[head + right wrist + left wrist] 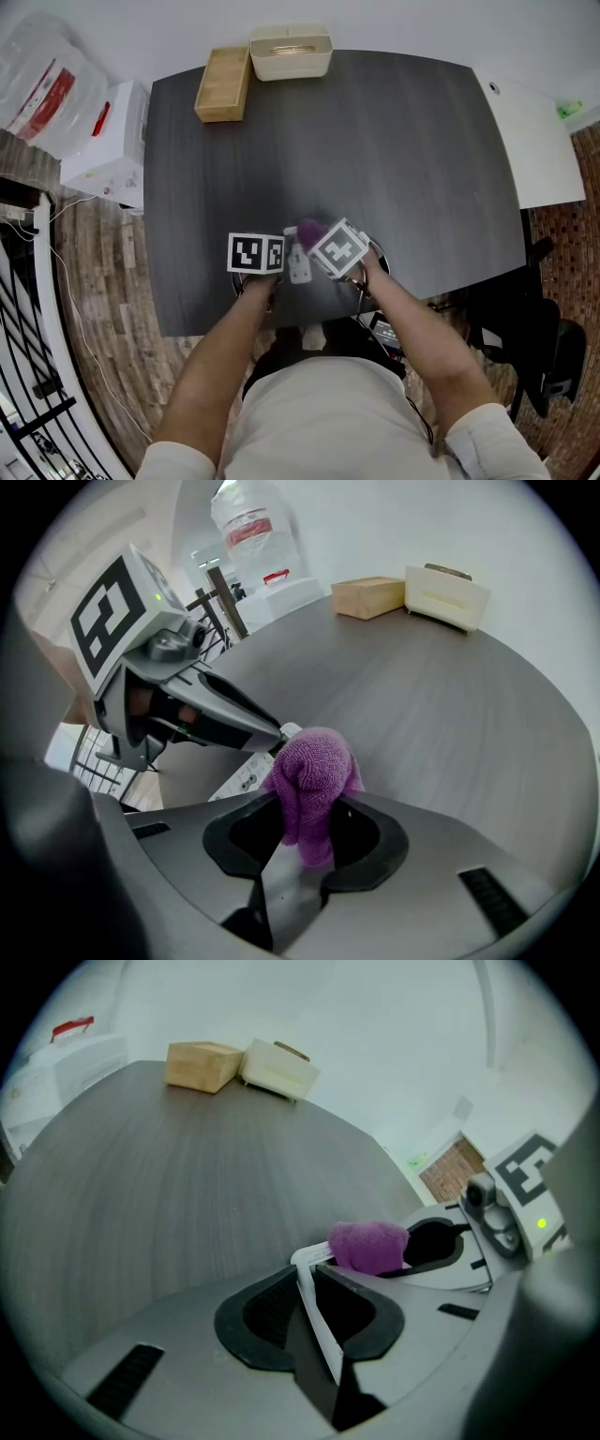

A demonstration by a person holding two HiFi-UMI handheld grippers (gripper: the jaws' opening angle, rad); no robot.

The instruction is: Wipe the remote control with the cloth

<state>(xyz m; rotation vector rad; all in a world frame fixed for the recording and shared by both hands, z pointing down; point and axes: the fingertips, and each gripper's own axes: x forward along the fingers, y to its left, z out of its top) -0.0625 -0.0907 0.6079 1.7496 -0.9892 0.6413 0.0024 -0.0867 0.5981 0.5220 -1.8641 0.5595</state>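
Left tool point(313, 1279) has its jaws nearly together, pinching the white remote point(319, 1326) on its edge, over the near part of the dark bench point(375, 141). Right tool point(307, 819) is clamped on a bunched-up purple cloth point(312, 771), and the cloth sits right at the remote's far end and looks like it's touching. Both tools are side by side, close to the person. A wooden box point(223, 84) and a cream tray point(291, 52) sit together at the bench's far edge.
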